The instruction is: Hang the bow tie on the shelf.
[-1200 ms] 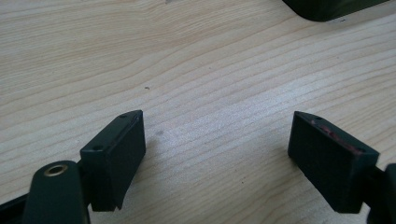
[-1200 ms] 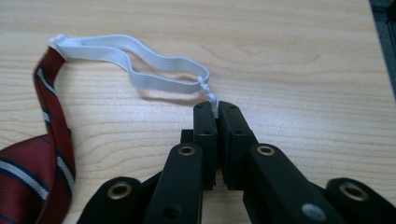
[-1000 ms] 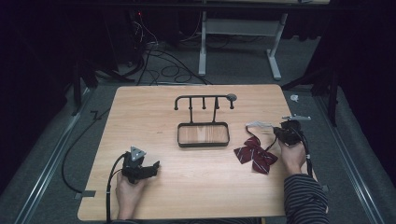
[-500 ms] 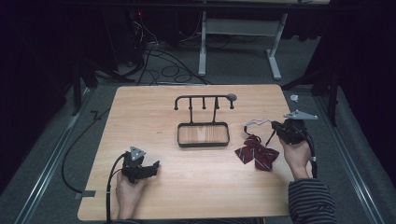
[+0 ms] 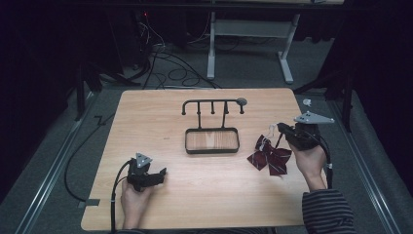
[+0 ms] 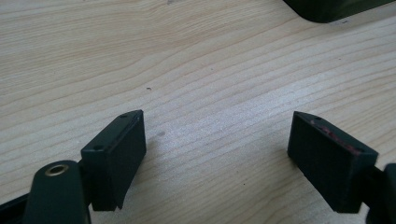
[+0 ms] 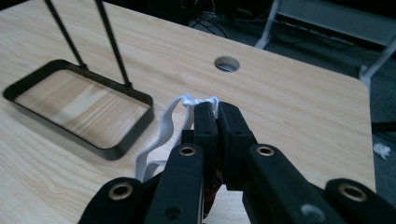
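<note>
The right gripper (image 7: 215,111) has its jaws pressed together on the white elastic strap (image 7: 163,130) of a dark red striped bow tie (image 5: 269,158), which hangs just right of the black hook stand (image 5: 212,140) on the wooden table (image 5: 195,195). The left gripper (image 6: 217,140) rests near the table's front left, jaws spread wide around nothing.

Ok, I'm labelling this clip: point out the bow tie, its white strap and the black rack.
bow tie (image 5: 269,160): high view, on its dark red fabric.
white strap (image 7: 162,132): right gripper view, on the loop left of the jaws.
black rack (image 5: 212,150): high view, on the tray's front rim.
</note>
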Demonstrator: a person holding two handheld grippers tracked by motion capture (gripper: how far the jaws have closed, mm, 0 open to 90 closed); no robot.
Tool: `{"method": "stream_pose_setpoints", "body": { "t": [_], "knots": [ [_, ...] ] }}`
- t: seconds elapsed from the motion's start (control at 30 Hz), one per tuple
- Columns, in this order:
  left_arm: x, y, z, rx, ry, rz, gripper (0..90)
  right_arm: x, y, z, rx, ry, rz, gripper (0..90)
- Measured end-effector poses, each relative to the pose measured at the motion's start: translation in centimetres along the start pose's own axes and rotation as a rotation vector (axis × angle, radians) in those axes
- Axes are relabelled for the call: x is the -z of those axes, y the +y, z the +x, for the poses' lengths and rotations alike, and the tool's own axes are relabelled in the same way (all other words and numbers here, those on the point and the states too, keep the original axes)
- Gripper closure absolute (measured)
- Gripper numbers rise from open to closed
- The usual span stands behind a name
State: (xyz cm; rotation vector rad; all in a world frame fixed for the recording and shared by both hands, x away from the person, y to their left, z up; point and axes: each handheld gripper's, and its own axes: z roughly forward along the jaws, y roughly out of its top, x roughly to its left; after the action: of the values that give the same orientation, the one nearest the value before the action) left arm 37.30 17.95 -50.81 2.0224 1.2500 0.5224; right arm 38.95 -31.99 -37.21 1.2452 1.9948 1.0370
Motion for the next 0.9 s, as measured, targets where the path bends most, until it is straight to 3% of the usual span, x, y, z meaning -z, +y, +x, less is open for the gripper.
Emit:
{"method": "stream_pose_setpoints", "body": {
  "t": [0.37, 0.9],
  "knots": [
    [0.0, 0.0, 0.0, 0.0, 0.0, 0.0, 19.9, 2.1, 2.6, 2.7, 0.077, 0.075, -0.061, 88.9],
    [0.0, 0.0, 0.0, 0.0, 0.001, 0.0, 19.9, 2.8, 5.2, 6.1, 0.145, 0.185, -0.115, 88.9]
  ]
}}
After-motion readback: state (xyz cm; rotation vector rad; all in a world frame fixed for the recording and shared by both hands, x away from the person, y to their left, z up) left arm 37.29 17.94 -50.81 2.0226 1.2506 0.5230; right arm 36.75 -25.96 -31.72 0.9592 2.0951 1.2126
